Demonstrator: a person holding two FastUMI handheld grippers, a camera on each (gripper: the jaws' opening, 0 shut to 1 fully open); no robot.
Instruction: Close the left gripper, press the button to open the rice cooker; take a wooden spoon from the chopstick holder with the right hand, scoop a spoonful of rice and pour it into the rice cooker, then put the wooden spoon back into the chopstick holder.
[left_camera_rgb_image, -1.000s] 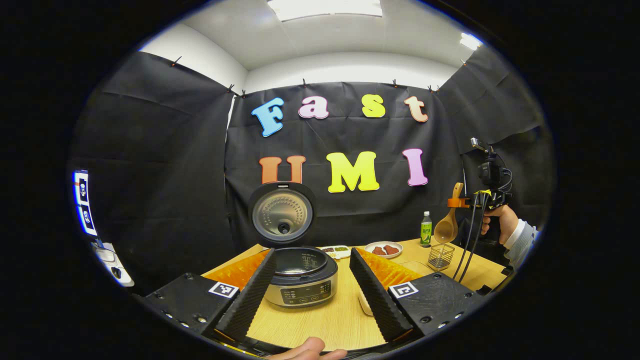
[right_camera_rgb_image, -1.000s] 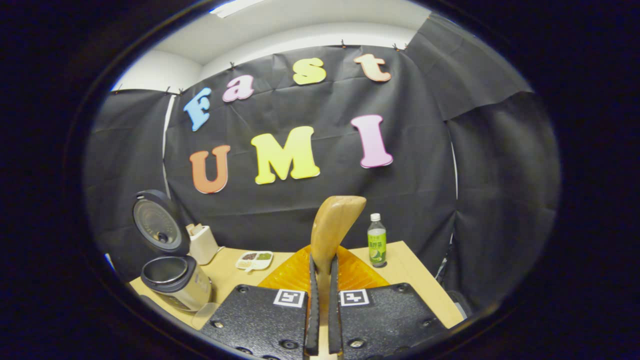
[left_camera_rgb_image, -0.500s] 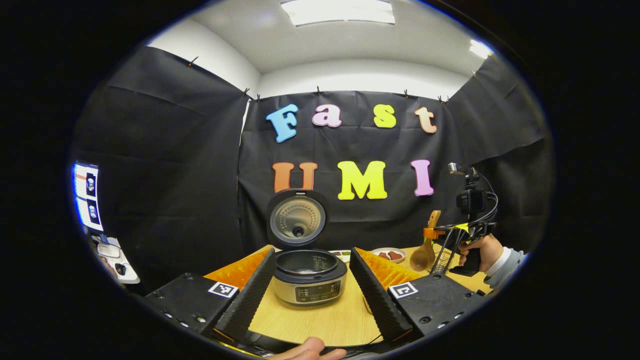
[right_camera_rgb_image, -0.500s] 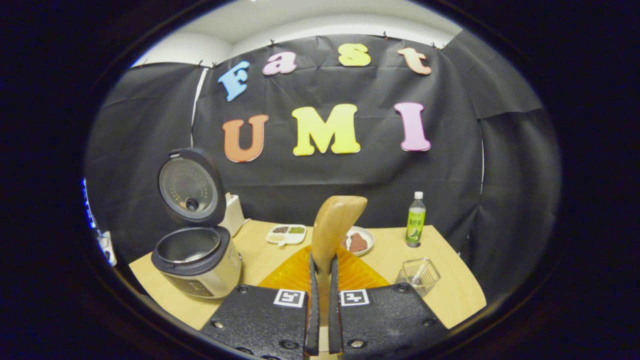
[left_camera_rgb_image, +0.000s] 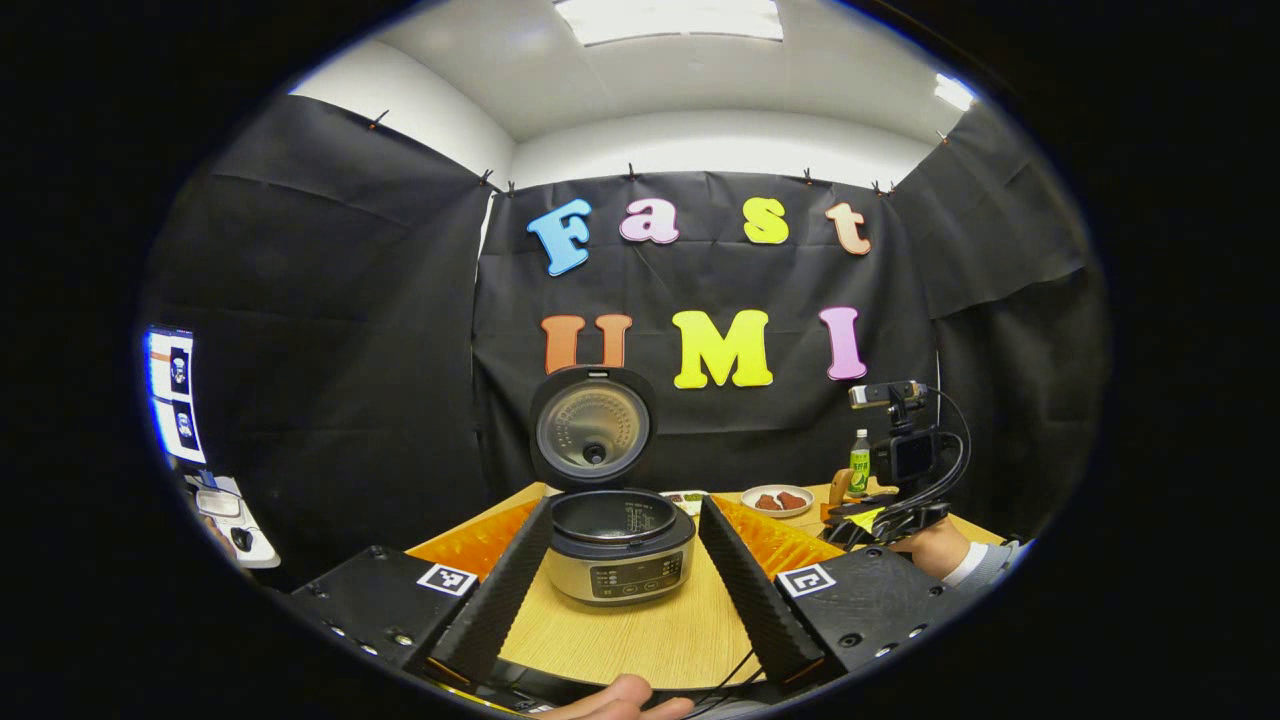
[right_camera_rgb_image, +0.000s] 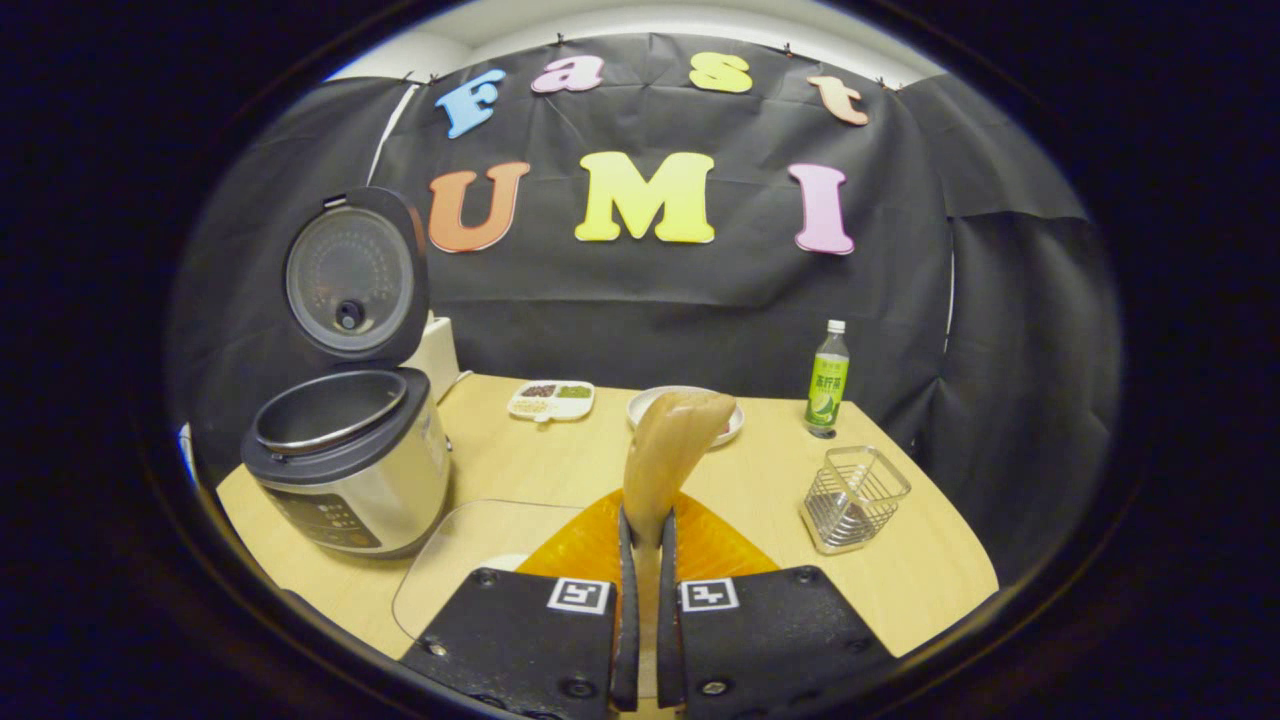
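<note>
Wooden spoon (right_camera_rgb_image: 665, 450) is clamped by its handle btwn the right tongs (right_camera_rgb_image: 645, 560), both fingers pressed on it, bowl end sticking up and fwd over the counter (right_camera_rgb_image: 920, 570). In the left gripper view the right tongs (left_camera_rgb_image: 850, 505) sit low over the counter's right side, a hand (left_camera_rgb_image: 925, 545) holding them.

Rice cooker (right_camera_rgb_image: 345, 460) stands on the counter's left w/ lid (right_camera_rgb_image: 352, 272) swung fully up, inner pot exposed. Chopstick holder (right_camera_rgb_image: 853, 498), a wire basket, stands to the right of the spoon, apart from it. A clear tray (right_camera_rgb_image: 470, 560) lies just beside the cooker's base, near the tongs.

Left tongs (left_camera_rgb_image: 625, 575) are spread wide, gripping nothing; cooker (left_camera_rgb_image: 618, 545) shows btwn the fingers, farther back.

At the counter's back edge: divided snack dish (right_camera_rgb_image: 551, 398), plate (right_camera_rgb_image: 735, 420) partly behind the spoon, green bottle (right_camera_rgb_image: 826, 380) upright.
</note>
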